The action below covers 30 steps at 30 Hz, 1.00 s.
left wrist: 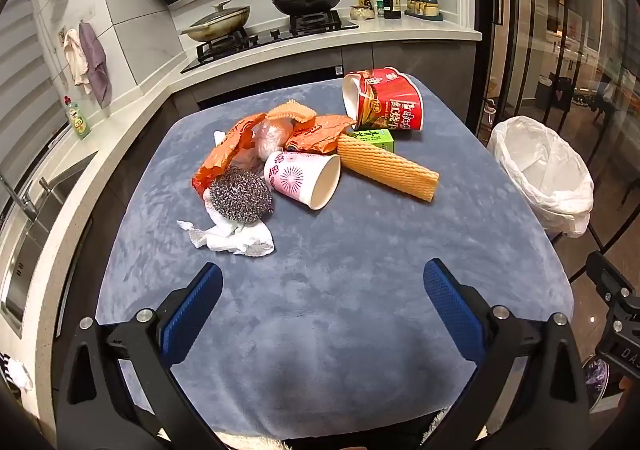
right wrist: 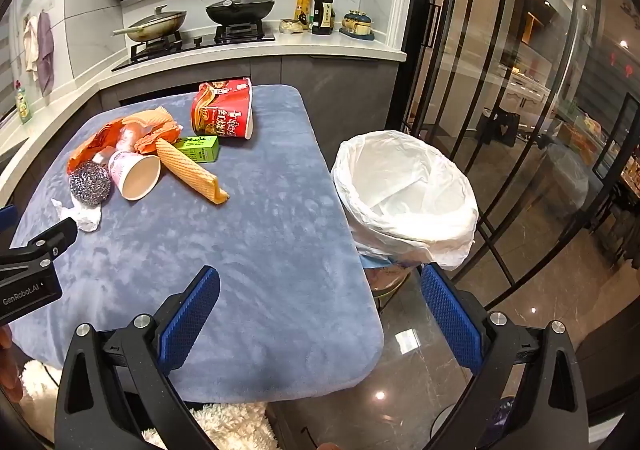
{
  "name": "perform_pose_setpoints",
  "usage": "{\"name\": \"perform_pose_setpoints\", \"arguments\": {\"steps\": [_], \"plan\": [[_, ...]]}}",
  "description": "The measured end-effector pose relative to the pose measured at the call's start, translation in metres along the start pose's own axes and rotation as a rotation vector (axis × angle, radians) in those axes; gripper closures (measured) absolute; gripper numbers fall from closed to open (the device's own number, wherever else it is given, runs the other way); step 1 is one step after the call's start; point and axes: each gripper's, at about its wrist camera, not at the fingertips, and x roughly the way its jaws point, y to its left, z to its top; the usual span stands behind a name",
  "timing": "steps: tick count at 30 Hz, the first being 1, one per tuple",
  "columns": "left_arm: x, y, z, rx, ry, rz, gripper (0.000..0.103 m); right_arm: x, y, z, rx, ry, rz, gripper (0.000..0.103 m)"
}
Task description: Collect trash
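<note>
Left wrist view is showing me the left tongs (left wrist: pixel 323 304) hanging wide apart with nothing between the blue pads (left wrist: pixel 192 310), tilting down over the near part of the table (left wrist: pixel 360 250), which is wearing a blue plush cover. All the trash is sitting in a heap toward the far side. A pink paper cup (left wrist: pixel 304 180) is lying on its side with its mouth facing me, and a steel scouring ball (left wrist: pixel 240 194) is touching it on the left, resting on a crumpled white tissue (left wrist: pixel 230 238). Behind them I am seeing orange wrappers (left wrist: pixel 228 150) bunched around some clear plastic. A ribbed orange sponge cloth (left wrist: pixel 388 170) is stretching to the right of the cup, with a small green carton (left wrist: pixel 374 138) just behind it and a red instant-noodle tub (left wrist: pixel 384 100) tipped on its side at the far edge.

Over on the right wrist view, the right tongs (right wrist: pixel 320 306) are likewise gaping with nothing gripped, and they are straddling the table's right edge. A bin (right wrist: pixel 404 186) lined with a white bag is standing on the floor just beside that edge, well apart from the heap. I am also catching part of the left tongs' black frame at the left border of this view.
</note>
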Motion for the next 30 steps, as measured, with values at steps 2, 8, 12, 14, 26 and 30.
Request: {"name": "perform_pose_setpoints", "arguments": {"steps": [2,8,12,14,26,30], "plan": [[0.0001,0.0,0.0,-0.001,0.002,-0.001,0.007,-0.001,0.0003,0.0005,-0.001,-0.003,0.001,0.007],[-0.0015,-0.0006,0.0007,0.003,0.0,0.005,0.007,-0.003,0.0019,0.0007,0.0,-0.009,0.001,0.007],[0.0002,0.0003,0.0001,0.0,0.003,0.003,0.007,-0.0037,0.0072,0.0013,-0.004,-0.012,0.001,0.007],[-0.0002,0.0007,0.0001,-0.001,0.001,0.004,0.007,-0.0024,0.0051,-0.0001,-0.001,-0.012,0.002,0.007],[-0.0021,-0.0001,0.0002,0.0,-0.001,0.006,0.007,-0.0024,0.0057,0.0005,-0.002,-0.01,0.007,0.007],[-0.0022,0.0,0.0005,0.0,-0.001,0.007,0.007,-0.0019,0.0048,0.0004,0.0,-0.01,0.006,0.007]]}}
